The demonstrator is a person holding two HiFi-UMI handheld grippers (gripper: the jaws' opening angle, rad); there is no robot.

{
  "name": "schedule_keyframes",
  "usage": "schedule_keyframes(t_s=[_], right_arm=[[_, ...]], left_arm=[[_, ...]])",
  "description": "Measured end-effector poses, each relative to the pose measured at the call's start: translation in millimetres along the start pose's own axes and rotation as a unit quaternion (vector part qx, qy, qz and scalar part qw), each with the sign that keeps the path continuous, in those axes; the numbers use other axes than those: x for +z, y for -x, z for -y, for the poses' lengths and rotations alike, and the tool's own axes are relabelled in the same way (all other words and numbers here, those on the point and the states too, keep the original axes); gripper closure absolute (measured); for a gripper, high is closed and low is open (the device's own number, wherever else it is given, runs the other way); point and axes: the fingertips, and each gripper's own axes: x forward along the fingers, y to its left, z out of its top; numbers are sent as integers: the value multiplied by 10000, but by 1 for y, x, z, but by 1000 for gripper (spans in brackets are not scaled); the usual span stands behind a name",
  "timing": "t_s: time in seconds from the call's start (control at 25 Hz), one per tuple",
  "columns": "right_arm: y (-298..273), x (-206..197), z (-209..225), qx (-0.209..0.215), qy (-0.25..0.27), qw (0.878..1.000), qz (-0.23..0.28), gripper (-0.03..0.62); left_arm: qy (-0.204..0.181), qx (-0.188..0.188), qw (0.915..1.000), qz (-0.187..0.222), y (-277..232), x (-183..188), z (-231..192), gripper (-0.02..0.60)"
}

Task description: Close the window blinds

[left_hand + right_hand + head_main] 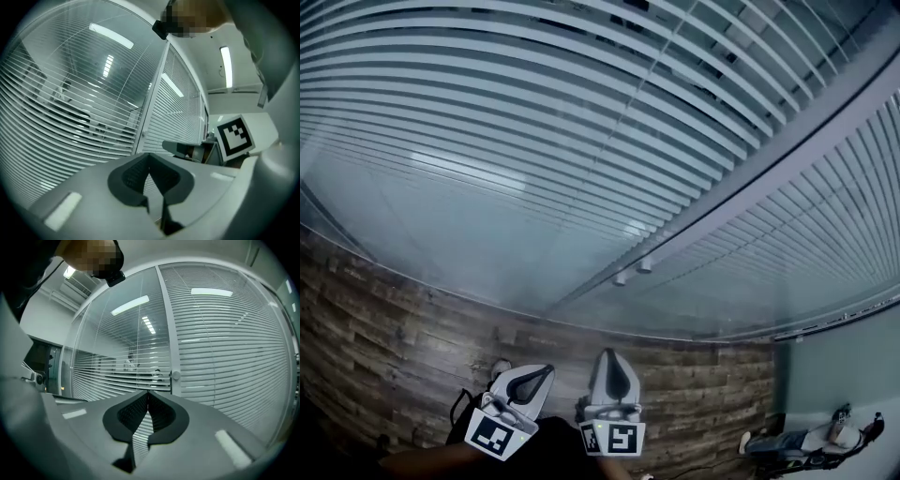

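Note:
Horizontal window blinds (pixel 534 112) hang behind a glass wall, split by a white frame post (pixel 750 169). In the left pane (pixel 126 366) the slats stand apart and a room shows through; the right pane's slats (pixel 225 357) look flatter. Two small round knobs (pixel 632 272) sit on the post; the right gripper view shows one of them (pixel 176 375). My left gripper (pixel 547 369) (pixel 149 157) and right gripper (pixel 610 355) (pixel 148 393) are both low in the head view, side by side, pointing at the glass from a short way off. Both are shut with nothing between their tips.
Wood-pattern floor (pixel 384 328) runs up to the foot of the glass. A teal wall (pixel 834 366) meets the glass at the right, with a wheeled base (pixel 811 439) on the floor beside it. The right gripper's marker cube (pixel 234 136) shows in the left gripper view.

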Motion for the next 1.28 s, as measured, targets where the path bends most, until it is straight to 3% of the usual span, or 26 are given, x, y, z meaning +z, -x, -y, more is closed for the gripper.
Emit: schedule_keyframes(t_s=[0.36,0.52,0.72,0.8,1.08,1.28], right_arm=[[-41,26,22,-48,18,10000,-30,543],[-64,25,42,-133,135,9997,-122,519],[-106,42,75,-274,-382,9988,-124,490],[-120,41,81,-344,-333,9988,-83,462],[-138,31,93,-579,-317,9977,-124,459],[-147,34,100,-619,-404,9972,-69,457]], left_arm=[[11,-94,9997,-244,-38,1,-11,581],[-27,101,9999,-1,-52,16,-19,581],[-23,388,9992,-25,-78,33,-42,581],[-57,412,9991,-17,-87,31,-48,581],[-211,510,9984,-136,-101,28,-68,581],[-238,346,9989,-197,-111,23,-66,581]])
